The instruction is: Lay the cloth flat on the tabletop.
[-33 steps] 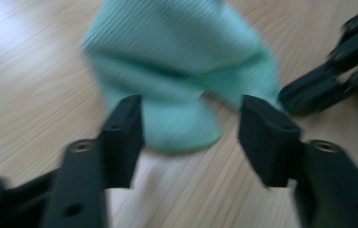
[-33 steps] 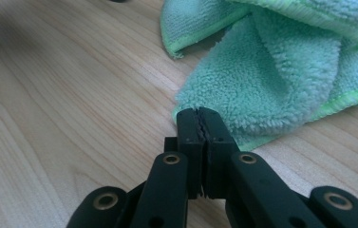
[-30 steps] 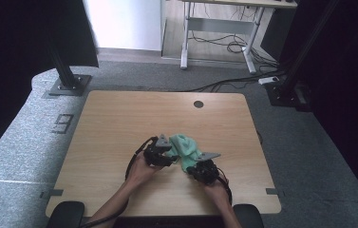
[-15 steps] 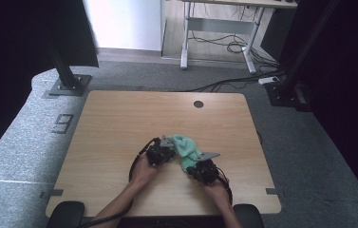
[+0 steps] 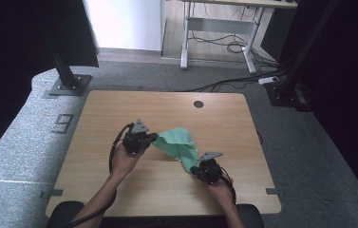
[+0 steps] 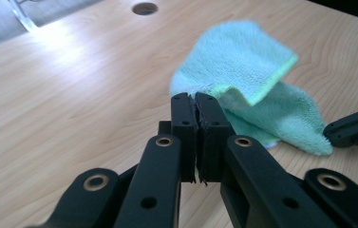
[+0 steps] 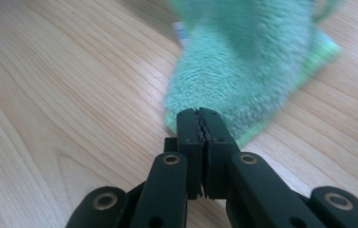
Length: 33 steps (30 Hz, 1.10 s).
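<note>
On the left of the high view, the left gripper (image 5: 152,137) has its fingers (image 6: 184,121) clenched on one corner of the green cloth (image 5: 179,145), and in the left gripper view the two black fingers stand pressed together with the cloth's pale edge caught at their tips. From there the cloth runs rightward and toward the person across the middle of the wooden counter (image 5: 100,114), partly folded over itself, one flap lifted and the rest sagging onto the wood. At its right, near end the right gripper (image 5: 194,167) grasps another corner; in the right gripper view its fingers (image 7: 189,130) are closed tight, with the fuzzy cloth bunched just beyond the tips. The step in hand looks like spreading or stretching the cloth between the two grips. To do it well, both pinches should stay firm while the hands draw apart evenly and low over the counter, so the folded flap opens out rather than twisting. A jerk on one side could pull a corner free, since each grip appears to hold only a small bite of the edge.
</note>
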### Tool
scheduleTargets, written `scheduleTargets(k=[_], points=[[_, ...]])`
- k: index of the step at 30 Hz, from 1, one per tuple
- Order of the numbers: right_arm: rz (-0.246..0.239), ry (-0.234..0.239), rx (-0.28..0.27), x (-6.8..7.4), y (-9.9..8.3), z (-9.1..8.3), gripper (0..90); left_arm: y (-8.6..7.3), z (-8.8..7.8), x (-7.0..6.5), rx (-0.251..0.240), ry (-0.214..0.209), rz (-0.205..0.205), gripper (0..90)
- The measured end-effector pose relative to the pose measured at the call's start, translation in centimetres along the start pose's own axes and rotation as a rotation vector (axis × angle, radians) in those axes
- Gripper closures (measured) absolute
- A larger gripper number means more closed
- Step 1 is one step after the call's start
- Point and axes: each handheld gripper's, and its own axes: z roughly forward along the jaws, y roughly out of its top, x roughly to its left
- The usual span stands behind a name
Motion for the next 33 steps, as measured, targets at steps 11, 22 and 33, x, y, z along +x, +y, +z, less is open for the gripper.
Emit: scheduleTargets(k=[11, 22, 33], points=[[0.035, -0.02, -0.019, -1.2, -0.4, -1.2, 87.1, -5.5, -1.4, 3.2, 0.134, 0.029, -0.102, 86.5], [0.041, -0.001, -0.007, -1.2, -0.5, -0.6, 86.6, -6.5, -1.0, 2.6, 0.107, -0.013, -0.109, 40.8], [0.068, 0.038, -0.018, -1.7, -0.7, -0.6, 86.1, -1.3, 3.9, -3.8, 0.103, -0.153, 0.111, 43.5]])
